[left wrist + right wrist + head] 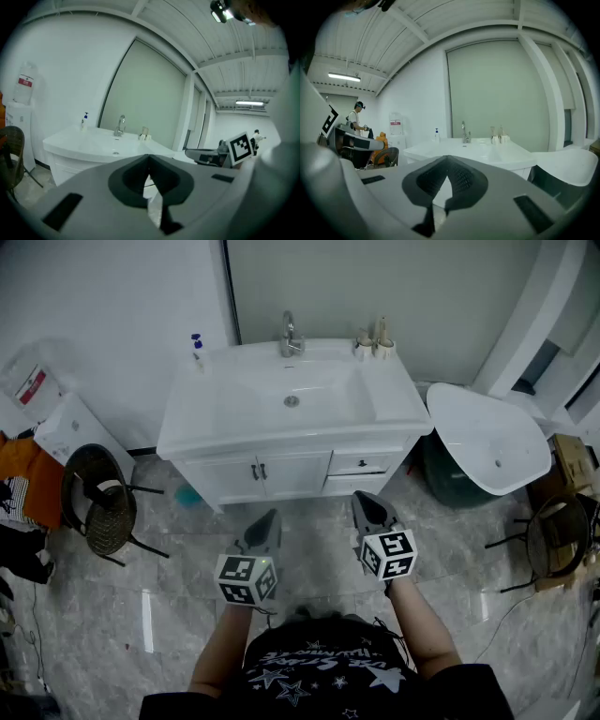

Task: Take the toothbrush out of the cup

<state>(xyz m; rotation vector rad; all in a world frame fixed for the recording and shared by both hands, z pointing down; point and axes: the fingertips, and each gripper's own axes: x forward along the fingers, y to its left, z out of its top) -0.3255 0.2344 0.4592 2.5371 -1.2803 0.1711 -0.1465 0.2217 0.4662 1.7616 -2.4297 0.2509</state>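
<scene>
Hand-held grippers (274, 516) (360, 497) closed, toothbrush (381, 328) in cup (383, 350)

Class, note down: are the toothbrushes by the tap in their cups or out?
In. The head view shows both toothbrushes standing upright in the two cups at the basin's back right corner.

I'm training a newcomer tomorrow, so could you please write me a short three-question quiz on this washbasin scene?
1. True or false: the right gripper already grips something.
2. Multiple choice: in the head view, relative to the tap, the cups on the washbasin stand: A) to its left; B) to its right; C) in front, inside the bowl.
3. Fill in: in the head view, the blue-capped bottle stands at the basin's back ____ corner.

Key: 1 false, its jaws are shut on nothing; 2 B; 3 left.
</scene>
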